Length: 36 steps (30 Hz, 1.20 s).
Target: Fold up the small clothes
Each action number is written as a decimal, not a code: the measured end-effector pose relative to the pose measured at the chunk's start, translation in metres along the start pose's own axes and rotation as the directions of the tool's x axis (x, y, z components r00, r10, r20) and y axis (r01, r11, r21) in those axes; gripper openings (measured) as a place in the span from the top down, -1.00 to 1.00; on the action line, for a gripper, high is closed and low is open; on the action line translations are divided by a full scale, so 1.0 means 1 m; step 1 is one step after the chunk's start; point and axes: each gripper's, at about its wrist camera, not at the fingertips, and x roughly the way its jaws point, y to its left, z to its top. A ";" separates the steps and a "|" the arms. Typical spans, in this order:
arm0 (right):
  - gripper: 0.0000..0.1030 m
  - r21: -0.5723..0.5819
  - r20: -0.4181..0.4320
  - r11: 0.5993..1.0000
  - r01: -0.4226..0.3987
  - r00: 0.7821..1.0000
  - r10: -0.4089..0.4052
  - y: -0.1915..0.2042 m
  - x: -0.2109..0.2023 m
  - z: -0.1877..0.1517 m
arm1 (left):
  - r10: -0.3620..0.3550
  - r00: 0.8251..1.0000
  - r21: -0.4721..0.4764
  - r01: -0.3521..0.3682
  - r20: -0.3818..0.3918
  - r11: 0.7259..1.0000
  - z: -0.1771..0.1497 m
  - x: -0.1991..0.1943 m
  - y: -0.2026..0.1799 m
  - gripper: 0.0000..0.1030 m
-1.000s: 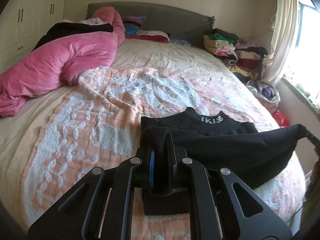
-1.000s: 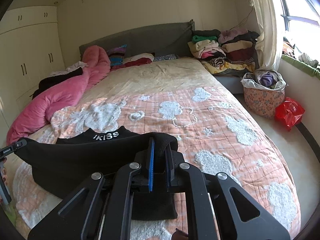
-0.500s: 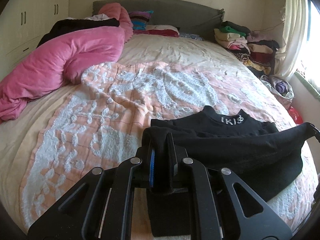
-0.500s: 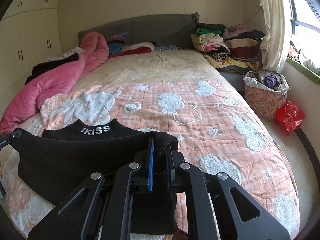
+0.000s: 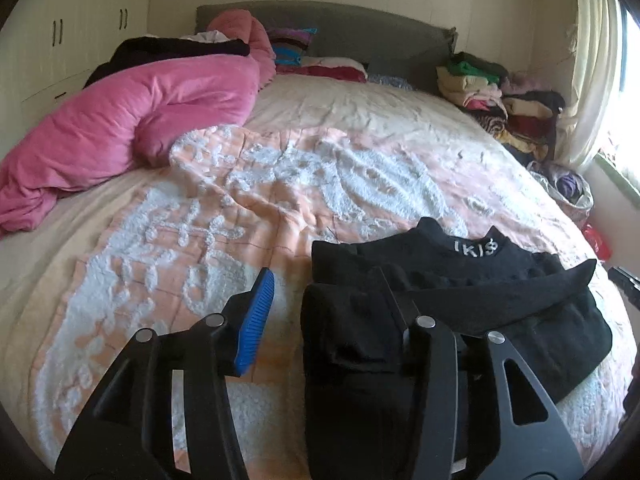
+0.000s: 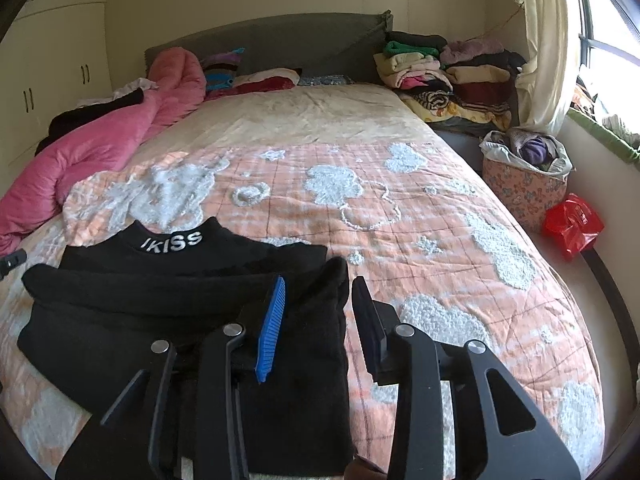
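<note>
Across the black top's (image 6: 192,304) collar, white letters read "IKISS"

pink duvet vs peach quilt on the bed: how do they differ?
The pink duvet is plain and bunched in a heap along the bed's left side; the peach quilt is checked with white tufted patches and spread flat. The black top lies on the quilt; dark clothes sit on the duvet's far end. Both are bedding on the same bed.

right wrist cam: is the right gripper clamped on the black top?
No. The right gripper has its jaws apart, having just opened, and the black top lies loose on the bedspread between them.
</note>
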 end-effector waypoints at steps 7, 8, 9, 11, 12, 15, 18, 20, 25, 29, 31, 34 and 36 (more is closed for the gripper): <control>0.53 -0.081 -0.025 0.993 -0.088 0.996 0.087 0.021 -0.018 -0.017 | -0.080 0.997 0.072 0.080 0.004 0.994 -0.016 -0.021 -0.031 0.34; 0.53 -0.109 -0.041 0.989 -0.100 0.995 0.096 0.027 -0.018 -0.022 | -0.092 0.996 0.089 0.092 -0.007 0.992 -0.020 -0.021 -0.038 0.44; 0.53 -0.124 -0.053 0.986 -0.109 0.993 0.103 0.032 -0.017 -0.026 | -0.104 0.994 0.106 0.106 -0.025 0.989 -0.025 -0.020 -0.046 0.60; 0.53 -0.145 -0.077 0.981 -0.128 0.990 0.118 0.040 -0.014 -0.032 | -0.117 0.989 0.156 0.130 -0.089 0.979 -0.035 -0.012 -0.061 0.74; 0.53 -0.152 -0.088 0.979 -0.137 0.988 0.124 0.043 -0.013 -0.035 | -0.108 0.987 0.182 0.128 -0.115 0.975 -0.041 -0.007 -0.067 0.75; 0.53 -0.180 -0.122 0.972 -0.149 0.984 0.128 0.052 -0.003 -0.042 | -0.050 0.984 0.219 0.087 -0.172 0.972 -0.056 0.011 -0.074 0.74; 0.53 -0.193 -0.161 0.973 -0.126 0.982 0.095 0.057 0.015 -0.046 | -0.025 0.984 0.221 0.064 -0.178 0.973 -0.061 0.021 -0.071 0.61; 0.53 -0.194 -0.187 0.975 -0.107 0.980 0.070 0.058 0.029 -0.048 | -0.015 0.984 0.222 0.055 -0.177 0.974 -0.059 0.026 -0.067 0.53; 0.53 -0.193 -0.198 0.976 -0.098 0.978 0.060 0.063 0.052 -0.041 | -0.005 0.980 0.201 0.046 -0.200 0.979 -0.050 0.048 -0.061 0.48; 0.53 -0.180 -0.193 0.979 -0.097 0.979 0.062 0.064 0.067 -0.027 | 0.010 0.977 0.189 0.031 -0.214 0.981 -0.037 0.064 -0.061 0.36; 0.53 -0.172 -0.194 0.980 -0.099 0.979 0.065 0.063 0.074 -0.019 | 0.020 0.976 0.187 0.021 -0.215 0.982 -0.031 0.070 -0.062 0.30; 0.53 -0.166 -0.191 0.983 -0.075 0.981 0.042 0.064 0.086 -0.007 | 0.022 0.975 0.135 0.009 -0.221 0.991 -0.016 0.083 -0.058 0.26; 0.53 -0.153 -0.185 0.986 -0.059 0.982 0.030 0.063 0.093 0.001 | 0.020 0.975 0.101 0.003 -0.221 0.995 -0.005 0.089 -0.054 0.26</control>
